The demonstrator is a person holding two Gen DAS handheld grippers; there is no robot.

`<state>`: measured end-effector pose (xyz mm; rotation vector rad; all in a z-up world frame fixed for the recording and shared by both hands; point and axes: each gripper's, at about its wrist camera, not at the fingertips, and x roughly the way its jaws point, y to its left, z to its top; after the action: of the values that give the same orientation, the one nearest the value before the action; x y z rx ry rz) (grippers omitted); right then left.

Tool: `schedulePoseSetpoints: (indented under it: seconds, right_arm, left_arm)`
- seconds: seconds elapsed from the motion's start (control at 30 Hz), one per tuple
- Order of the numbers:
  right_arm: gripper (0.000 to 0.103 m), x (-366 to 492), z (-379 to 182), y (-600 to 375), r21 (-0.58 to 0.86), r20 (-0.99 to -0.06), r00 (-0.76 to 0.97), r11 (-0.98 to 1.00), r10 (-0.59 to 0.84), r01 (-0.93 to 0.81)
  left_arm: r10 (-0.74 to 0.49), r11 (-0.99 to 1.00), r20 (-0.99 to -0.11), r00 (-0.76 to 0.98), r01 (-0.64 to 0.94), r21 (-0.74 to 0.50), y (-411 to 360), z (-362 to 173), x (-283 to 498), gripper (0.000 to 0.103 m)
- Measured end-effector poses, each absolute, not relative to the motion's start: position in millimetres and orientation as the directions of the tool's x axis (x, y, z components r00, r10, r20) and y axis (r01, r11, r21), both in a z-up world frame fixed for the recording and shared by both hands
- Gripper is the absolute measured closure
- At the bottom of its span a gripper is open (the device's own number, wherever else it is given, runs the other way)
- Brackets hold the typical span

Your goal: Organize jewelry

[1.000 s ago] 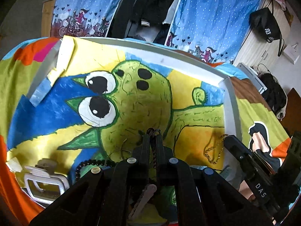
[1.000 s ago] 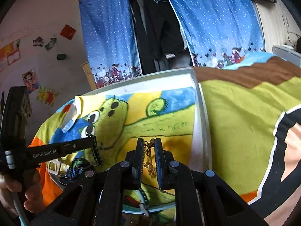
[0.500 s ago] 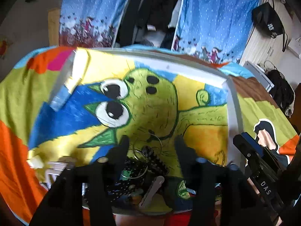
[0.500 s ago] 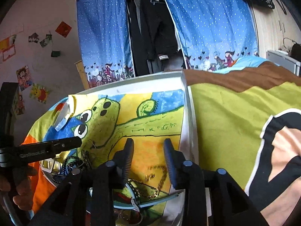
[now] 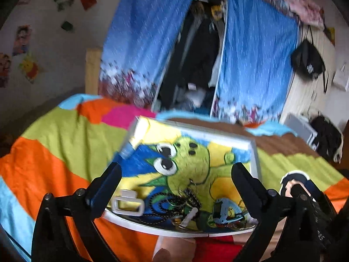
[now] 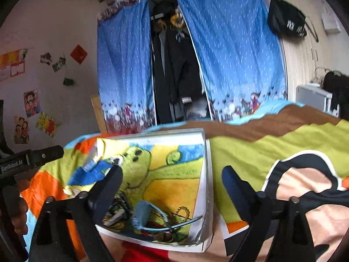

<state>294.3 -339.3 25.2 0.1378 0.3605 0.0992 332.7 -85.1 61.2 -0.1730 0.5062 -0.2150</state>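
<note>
A white-rimmed tray point(image 5: 254, 152) with a green cartoon painting lies on the bed; it also shows in the right wrist view point(image 6: 208, 174). At its near end lie a black bead necklace point(image 5: 161, 205), thin hoops point(image 5: 185, 193), a light blue watch point(image 5: 221, 212), a white buckle point(image 5: 127, 204) and a gold chain point(image 6: 182, 211). My left gripper point(image 5: 175, 183) is wide open and empty, raised above and behind the tray. My right gripper point(image 6: 172, 185) is wide open and empty, also raised. The left gripper's finger point(image 6: 41, 156) shows at the left of the right wrist view.
The tray sits on a bedspread point(image 5: 54, 157) of orange, green and blue patches. Blue curtains point(image 5: 255, 65) and hanging dark clothes point(image 5: 196, 61) stand behind the bed. A black bag point(image 5: 307, 62) hangs at the right. Posters point(image 6: 32, 102) are on the left wall.
Both grippers were shut, left on the black beads and right on the gold chain; both opened, let them go onto the tray, and pulled up and back.
</note>
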Motion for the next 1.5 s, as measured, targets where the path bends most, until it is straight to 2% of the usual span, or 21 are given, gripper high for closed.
schedulePoseSetpoints:
  seconds: [0.1, 0.33, 0.53, 0.83, 1.0, 1.13, 1.5]
  right_arm:
    - [0.0, 270, 39, -333, 0.137, -0.299, 0.946, 0.987, 0.123, -0.085]
    - [0.0, 214, 67, -314, 0.104, -0.191, 0.973, 0.989, 0.125, -0.107]
    - [0.0, 172, 70, -301, 0.091, -0.158, 0.978, 0.988, 0.135, -0.122]
    - [0.0, 111, 56, -284, 0.093, -0.212, 0.967, 0.988, 0.14, -0.123]
    - [0.0, 81, 46, -274, 0.093, -0.257, 0.957, 0.989, 0.132, -0.111]
    - [0.0, 61, 38, -264, 0.103, -0.299, 0.946, 0.99, 0.125, -0.098]
    - [0.0, 30, 11, -238, 0.08, -0.363, 0.926, 0.994, 0.103, -0.079]
  left_arm:
    - [-0.226, 0.968, -0.427, 0.876, 0.154, -0.196, -75, 76, 306, 0.002]
    - [-0.181, 0.979, -0.393, 0.902, 0.129, -0.156, -60, 92, 248, 0.002]
    - [-0.161, 0.982, -0.368, 0.916, 0.11, -0.154, -46, 98, 201, 0.002]
    - [-0.137, 0.989, -0.379, 0.915, 0.105, -0.102, -38, 81, 133, 0.002]
    - [-0.162, 0.985, -0.42, 0.893, 0.121, -0.123, -28, 60, 98, 0.002]
    - [-0.135, 0.991, -0.439, 0.888, 0.111, -0.08, -24, 49, 75, 0.002]
    - [-0.122, 0.992, -0.475, 0.871, 0.091, -0.087, -4, 15, 45, 0.002]
